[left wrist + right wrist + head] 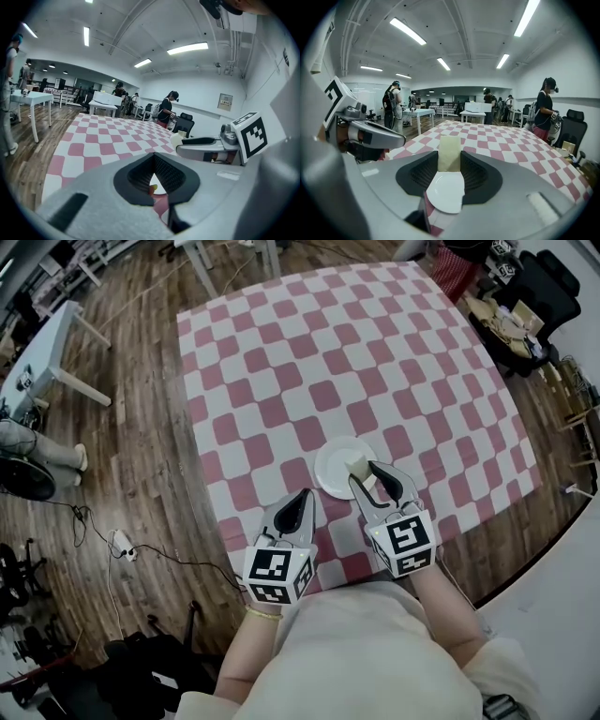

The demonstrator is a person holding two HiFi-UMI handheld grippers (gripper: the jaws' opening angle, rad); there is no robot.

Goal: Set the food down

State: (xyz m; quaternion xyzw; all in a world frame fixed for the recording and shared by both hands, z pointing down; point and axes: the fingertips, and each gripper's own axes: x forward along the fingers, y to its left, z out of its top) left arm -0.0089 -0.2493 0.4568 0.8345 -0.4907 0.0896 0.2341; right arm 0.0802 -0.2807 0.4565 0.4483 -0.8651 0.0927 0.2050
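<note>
A pale cream block of food (359,465) hangs over the white plate (333,470) near the table's front edge, and my right gripper (366,472) is shut on it. In the right gripper view the food (450,152) stands upright between the jaws, with the plate (445,194) right below it. My left gripper (301,497) is to the left of the plate over the checked cloth, jaws together and holding nothing. The left gripper view shows its jaws (157,180) closed to a narrow slit, with the right gripper (206,140) and the food (178,139) off to the right.
The red-and-white checked tablecloth (356,362) covers the table, bare beyond the plate. A white table (47,357) stands on the wooden floor at left, cables (122,545) lie on the floor, and chairs and boxes (525,306) are at the far right. People stand in the room's background.
</note>
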